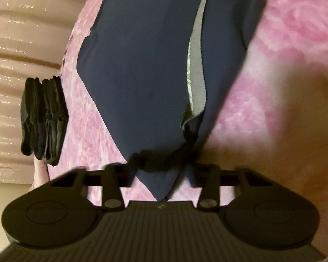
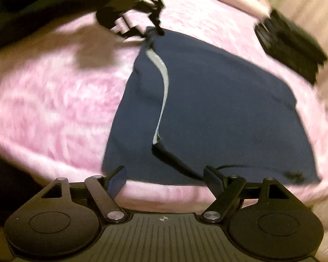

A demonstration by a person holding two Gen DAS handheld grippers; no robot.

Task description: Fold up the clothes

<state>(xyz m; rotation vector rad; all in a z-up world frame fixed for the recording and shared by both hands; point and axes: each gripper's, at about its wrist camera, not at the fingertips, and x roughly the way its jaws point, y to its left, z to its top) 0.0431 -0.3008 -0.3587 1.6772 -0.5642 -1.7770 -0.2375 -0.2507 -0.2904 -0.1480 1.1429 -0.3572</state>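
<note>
Your left gripper (image 1: pixel 161 170) has its fingers drawn in toward each other, with dark cloth bunched in the gap between the tips — a navy point of it hangs down just behind them, toward the palm plate. Whether the pads actually pinch that cloth is hard to tell through the blur. From the right wrist view, the same left gripper (image 2: pixel 158 29) shows far ahead of your right claw, reaching in from the upper left, its tips down at the cloth edge.

Your right gripper (image 2: pixel 167 175) stands with its jaws spread wide — both fingertips (image 2: pixel 118 178) low, close over the near hem.
</note>
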